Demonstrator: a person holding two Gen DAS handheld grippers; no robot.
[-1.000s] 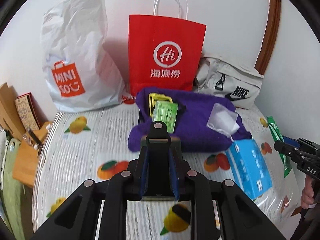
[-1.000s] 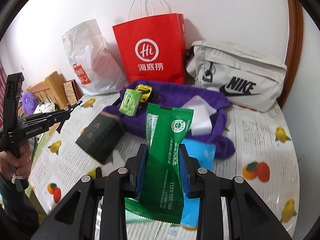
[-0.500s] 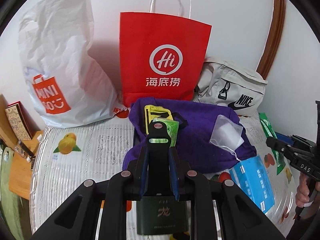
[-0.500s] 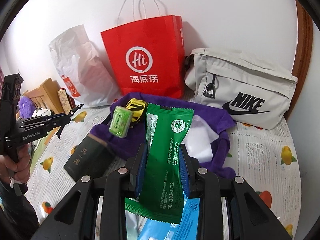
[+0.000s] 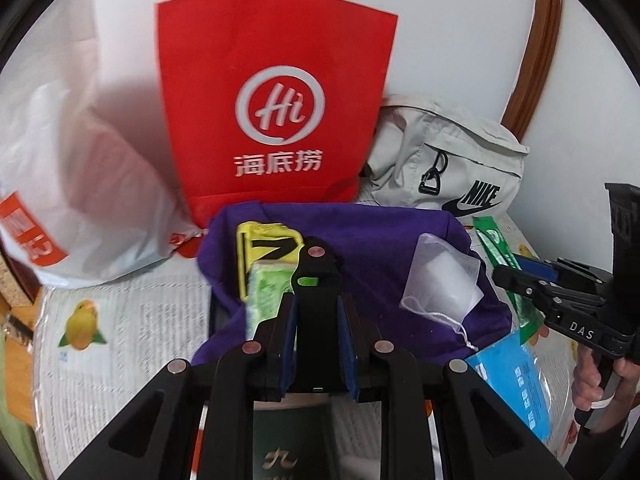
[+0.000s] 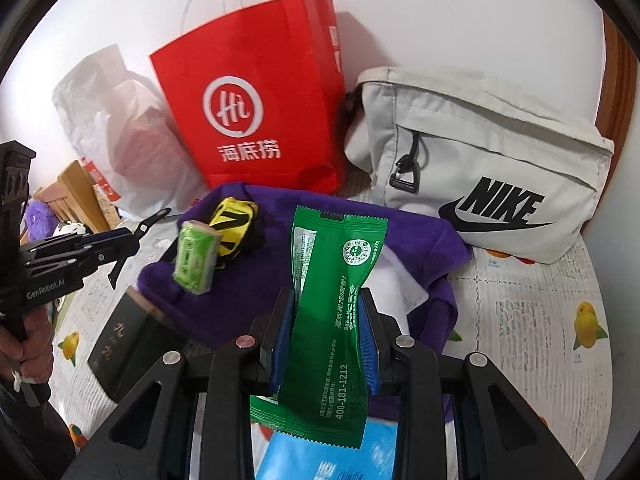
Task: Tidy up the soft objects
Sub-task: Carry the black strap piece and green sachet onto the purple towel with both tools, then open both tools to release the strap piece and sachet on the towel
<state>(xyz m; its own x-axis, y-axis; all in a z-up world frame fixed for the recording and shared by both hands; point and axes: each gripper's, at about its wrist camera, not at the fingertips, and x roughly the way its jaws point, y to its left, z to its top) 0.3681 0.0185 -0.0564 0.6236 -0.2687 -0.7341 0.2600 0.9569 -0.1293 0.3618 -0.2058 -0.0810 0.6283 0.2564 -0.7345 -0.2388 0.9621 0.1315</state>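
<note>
My left gripper (image 5: 316, 308) is shut on a slim black device (image 5: 314, 276) with a small green light. It hangs over the near edge of a crumpled purple cloth (image 5: 380, 248). On the cloth lie a yellow toy car (image 5: 268, 244), a green tissue pack (image 5: 268, 288) and a white mesh pouch (image 5: 444, 276). My right gripper (image 6: 326, 300) is shut on a long green sachet (image 6: 336, 264), held upright above the cloth (image 6: 256, 292). A blue pack (image 6: 320, 456) lies under it. The left gripper (image 6: 120, 244) shows at the left edge there.
A red paper bag (image 5: 276, 100), a white plastic bag (image 5: 80, 180) and a pale Nike bag (image 6: 480, 160) stand along the back wall. A dark green box (image 6: 128, 344) lies on the fruit-print tablecloth (image 6: 520, 320). A hand grips each handle.
Both grippers have moved forward towards the bags at the wall, which now look larger. Each grip is unchanged. The dark green box now lies under the left gripper.
</note>
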